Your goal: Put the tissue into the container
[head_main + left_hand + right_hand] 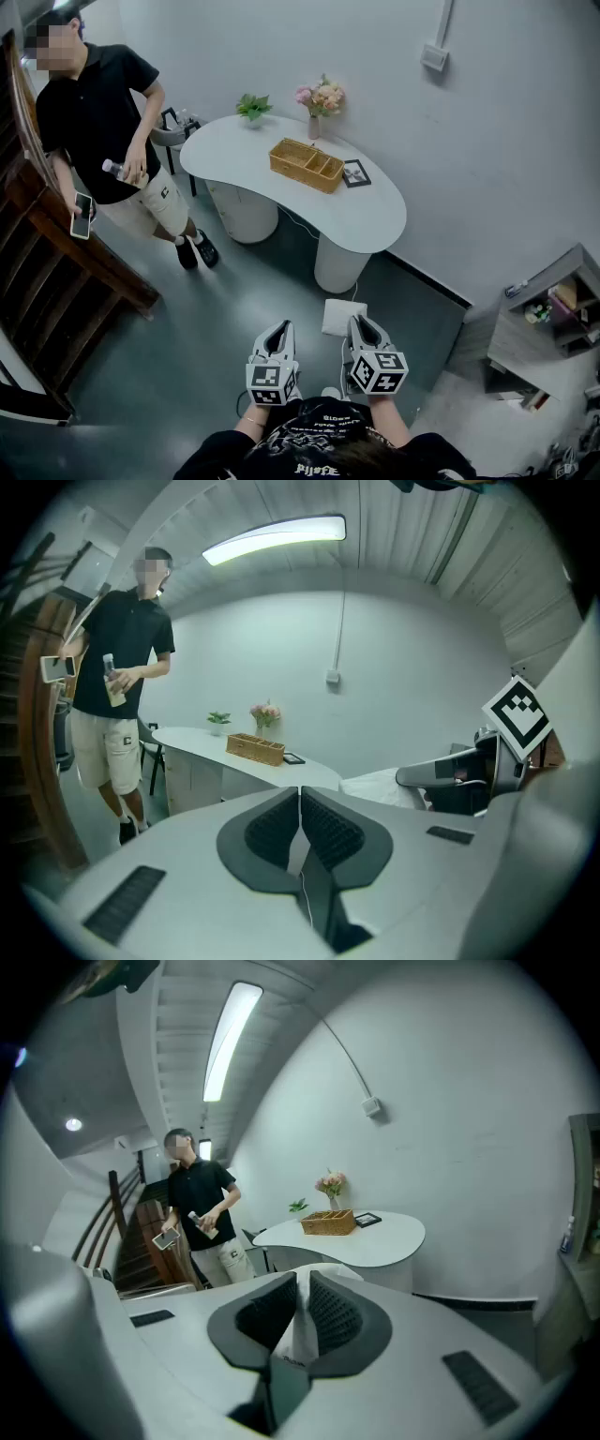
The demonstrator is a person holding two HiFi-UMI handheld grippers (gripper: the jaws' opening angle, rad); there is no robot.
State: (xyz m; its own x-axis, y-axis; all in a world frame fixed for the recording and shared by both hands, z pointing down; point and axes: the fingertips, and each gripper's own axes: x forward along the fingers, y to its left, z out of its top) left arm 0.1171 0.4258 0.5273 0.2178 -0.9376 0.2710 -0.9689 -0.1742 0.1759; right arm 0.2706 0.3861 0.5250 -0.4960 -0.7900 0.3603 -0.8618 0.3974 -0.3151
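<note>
Between ribbed pads [335, 1312] of the right claw [302, 1275], a soft white tissue [294, 1335] sits pinched; left claw [300, 790] closed.

Woven wicker container [307, 165], smooth matt white table [370, 220], soft paper tissue [294, 1330] — polished dark wooden banister [103, 272]

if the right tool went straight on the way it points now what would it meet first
The right tool grips the tissue; beyond that, probably the near end of the white table, before the wicker basket on it. Depth is hard to judge.
</note>
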